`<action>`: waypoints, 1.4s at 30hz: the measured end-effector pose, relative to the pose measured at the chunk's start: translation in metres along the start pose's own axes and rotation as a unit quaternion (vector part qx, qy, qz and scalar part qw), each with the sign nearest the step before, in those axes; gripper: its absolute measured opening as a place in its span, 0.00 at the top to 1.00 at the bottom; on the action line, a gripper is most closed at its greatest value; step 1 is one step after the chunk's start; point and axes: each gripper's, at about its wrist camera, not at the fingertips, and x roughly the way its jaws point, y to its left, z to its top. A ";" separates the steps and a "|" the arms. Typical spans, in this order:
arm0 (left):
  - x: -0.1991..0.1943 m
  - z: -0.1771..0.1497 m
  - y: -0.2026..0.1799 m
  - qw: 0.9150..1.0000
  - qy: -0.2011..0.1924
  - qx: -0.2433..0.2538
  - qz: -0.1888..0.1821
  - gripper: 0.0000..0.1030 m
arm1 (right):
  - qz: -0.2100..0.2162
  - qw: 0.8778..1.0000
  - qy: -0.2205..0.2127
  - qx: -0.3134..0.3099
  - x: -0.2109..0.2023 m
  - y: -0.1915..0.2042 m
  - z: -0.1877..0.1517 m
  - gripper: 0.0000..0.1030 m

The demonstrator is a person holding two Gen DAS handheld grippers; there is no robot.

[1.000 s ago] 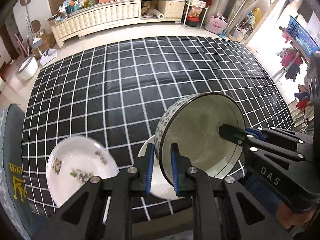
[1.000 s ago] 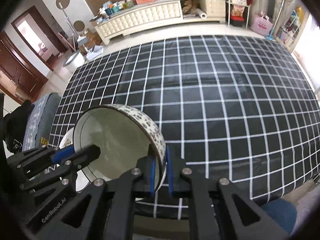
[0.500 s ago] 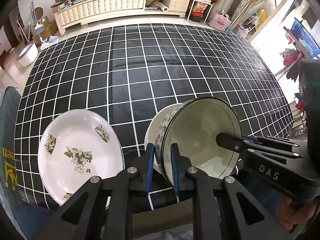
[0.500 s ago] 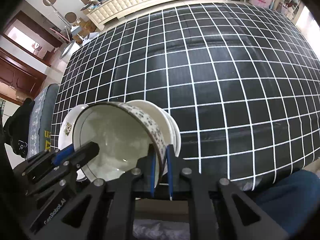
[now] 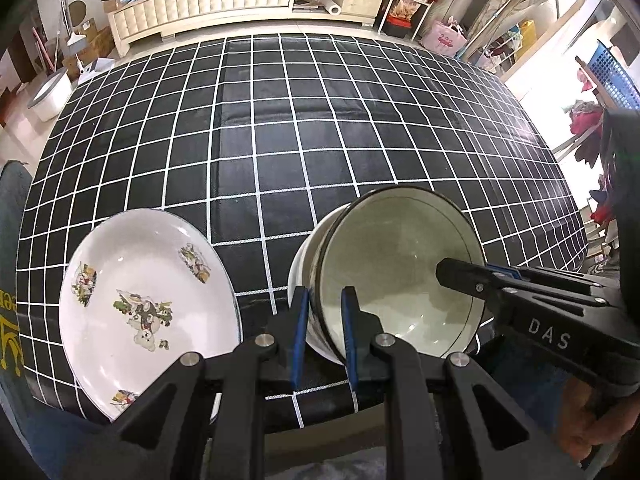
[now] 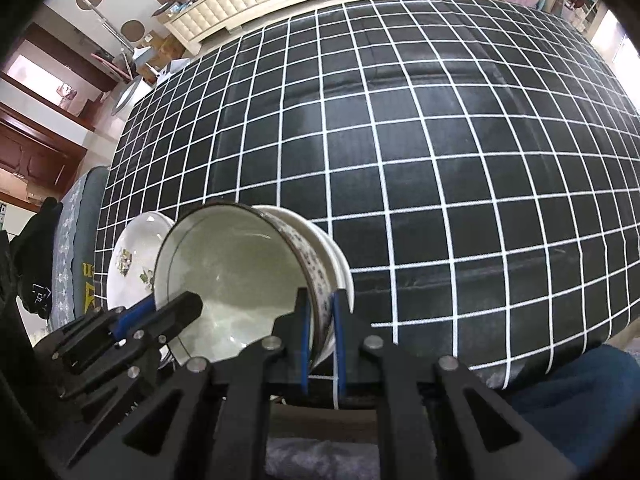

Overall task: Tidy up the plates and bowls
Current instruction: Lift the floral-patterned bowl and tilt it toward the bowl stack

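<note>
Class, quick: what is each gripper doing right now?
Left gripper: closed on the patterned bowl's rim.
Right gripper: closed on the opposite rim of the same bowl.

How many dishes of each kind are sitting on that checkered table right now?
Deep bowls with a patterned outside: 1, the bowl held at its rim by the left gripper and the right gripper.
Plain white dishes under it: 1, white dish.
Flowered plates: 1, plate.
Total: 3.

Tablecloth (image 5: 304,128) black, white grid. Plate (image 5: 148,300) white, floral motifs. Bowl (image 6: 240,276) blue-patterned outside, pale inside.
</note>
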 end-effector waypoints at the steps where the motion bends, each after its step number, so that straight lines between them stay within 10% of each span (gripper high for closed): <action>1: 0.000 0.000 0.000 1.000 -0.001 0.000 0.000 0.86 | -0.006 1.000 -0.002 -0.004 0.000 0.001 0.000 0.85; 15: -0.003 -0.001 0.003 1.000 -0.010 0.001 0.009 0.86 | -0.024 0.999 -0.003 -0.021 0.002 0.003 0.002 0.82; 21: -0.011 -0.006 0.007 1.000 -0.020 0.000 0.014 0.85 | -0.042 0.998 -0.024 -0.037 -0.008 0.007 -0.003 0.34; 42: -0.048 -0.023 -0.002 0.998 -0.053 0.028 -0.012 0.42 | -0.061 0.991 -0.098 -0.061 -0.051 0.011 -0.018 0.22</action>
